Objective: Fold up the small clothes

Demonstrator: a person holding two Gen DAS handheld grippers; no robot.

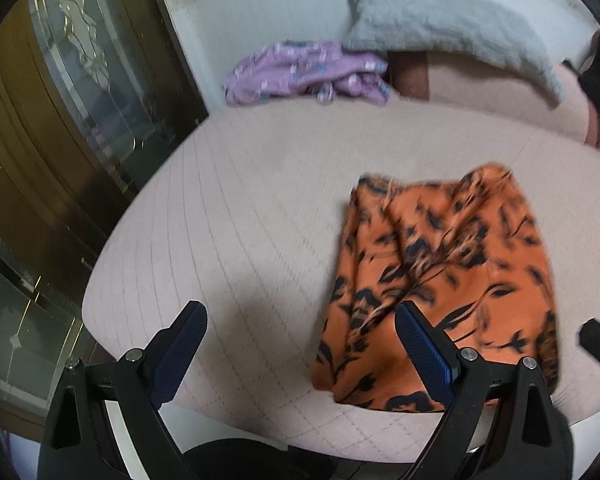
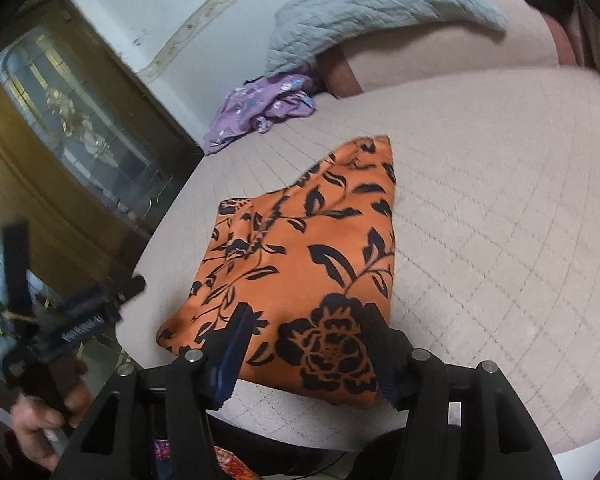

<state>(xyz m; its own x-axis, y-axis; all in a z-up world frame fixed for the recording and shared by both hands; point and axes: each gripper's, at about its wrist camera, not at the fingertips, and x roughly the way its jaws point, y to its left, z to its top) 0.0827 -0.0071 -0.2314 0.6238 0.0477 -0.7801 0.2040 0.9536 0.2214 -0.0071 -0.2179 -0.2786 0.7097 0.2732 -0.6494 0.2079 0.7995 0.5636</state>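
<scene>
**A:** Where did the garment lie?

**B:** The orange cloth with black flowers [image 2: 300, 272] lay on the pink quilted bed cover [image 2: 480, 200], close to the bed's near edge and toward its left side. It looked folded into a rough block, narrowing toward the far end, with some creases across the top.

**A:** And the left gripper [image 1: 300, 340]?

**B:** Its jaws stood wide apart with nothing between them. It hung over the near edge of the bed, and the orange cloth [image 1: 440, 280] lay under and beyond its right finger [image 1: 424, 352]; the left finger [image 1: 180, 348] was over bare cover. I could not tell whether it touched the fabric.

**A:** The right gripper [image 2: 306, 344]?

**B:** Also spread open, holding nothing. The near end of the cloth, the part with the big flower, showed between its fingers. In that view the person's left hand [image 2: 40, 420] gripped the other tool's handle off the bed's left edge.

**A:** Anything else on the bed?

**B:** A crumpled purple garment [image 1: 304, 72] at the far left corner, and a grey quilted pillow [image 1: 452, 32] along the far edge.
</scene>
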